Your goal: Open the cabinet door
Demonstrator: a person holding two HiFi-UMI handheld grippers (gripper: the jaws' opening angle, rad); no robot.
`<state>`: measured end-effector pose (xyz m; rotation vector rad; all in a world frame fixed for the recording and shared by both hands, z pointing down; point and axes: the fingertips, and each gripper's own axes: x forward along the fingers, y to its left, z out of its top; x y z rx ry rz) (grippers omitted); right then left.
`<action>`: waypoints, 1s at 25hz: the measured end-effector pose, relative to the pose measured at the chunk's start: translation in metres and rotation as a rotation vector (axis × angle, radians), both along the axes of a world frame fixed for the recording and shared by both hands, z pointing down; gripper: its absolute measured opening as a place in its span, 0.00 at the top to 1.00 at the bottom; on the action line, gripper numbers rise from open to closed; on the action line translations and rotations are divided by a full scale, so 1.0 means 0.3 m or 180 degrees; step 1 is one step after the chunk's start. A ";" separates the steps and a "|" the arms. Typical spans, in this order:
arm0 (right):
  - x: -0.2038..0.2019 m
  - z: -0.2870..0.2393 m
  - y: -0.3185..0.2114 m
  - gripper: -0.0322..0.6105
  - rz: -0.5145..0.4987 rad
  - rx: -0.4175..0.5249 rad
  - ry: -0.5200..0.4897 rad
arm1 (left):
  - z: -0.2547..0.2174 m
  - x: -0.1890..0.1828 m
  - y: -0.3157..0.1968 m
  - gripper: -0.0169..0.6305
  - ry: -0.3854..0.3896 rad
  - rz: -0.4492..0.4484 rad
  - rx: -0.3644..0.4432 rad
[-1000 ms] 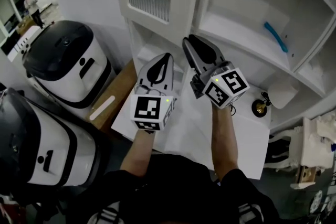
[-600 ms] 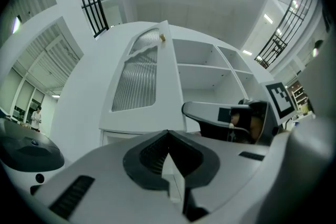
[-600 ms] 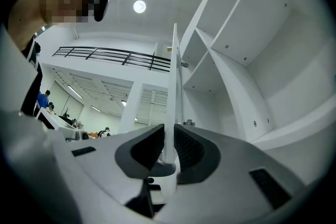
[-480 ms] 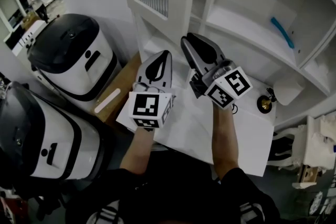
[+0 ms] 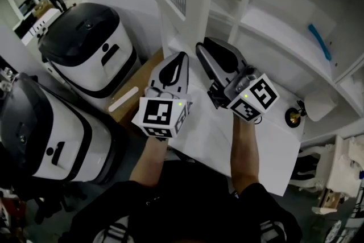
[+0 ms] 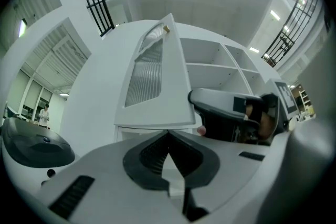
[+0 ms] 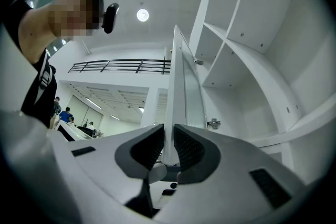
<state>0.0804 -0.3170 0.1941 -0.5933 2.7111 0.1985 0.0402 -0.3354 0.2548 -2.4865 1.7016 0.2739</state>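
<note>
From where I stand, the likeliest slip is the pads sliding off. The right gripper (image 7: pixel 168 131) has only the thin free edge of the white-framed cabinet door with the ribbed glass panel (image 7: pixel 176 86), low down. If the hand pulls straight instead of following the door's arc, I'd guess that edge twists out of the pinch. The left gripper (image 5: pixel 182 57) hangs just beside the door's outer face and could get in the way of the swing. As for the claws, the right one is narrowed onto the door's edge, a pad pressed to each side, while the left one is closed on nothing. The door stands partly swung out from the white open-shelved cabinet (image 5: pixel 273 31).
</note>
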 end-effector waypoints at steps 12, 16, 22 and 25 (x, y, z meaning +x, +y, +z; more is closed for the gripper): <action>-0.142 -0.009 0.068 0.83 -0.0320 0.0001 -0.0150 | 0.006 -0.190 0.032 0.96 0.0077 -0.0257 -0.0030; -0.206 -0.004 0.097 0.84 -0.0397 0.0022 -0.0135 | 0.013 -0.265 0.052 0.96 0.0086 -0.0338 -0.0055; -0.327 -0.001 0.123 0.84 -0.0466 0.0081 -0.0153 | 0.011 -0.389 0.072 0.96 0.0012 -0.0455 -0.0071; -0.403 -0.004 0.136 0.85 -0.0429 0.0104 -0.0160 | 0.006 -0.461 0.083 0.96 -0.0052 -0.0532 -0.0074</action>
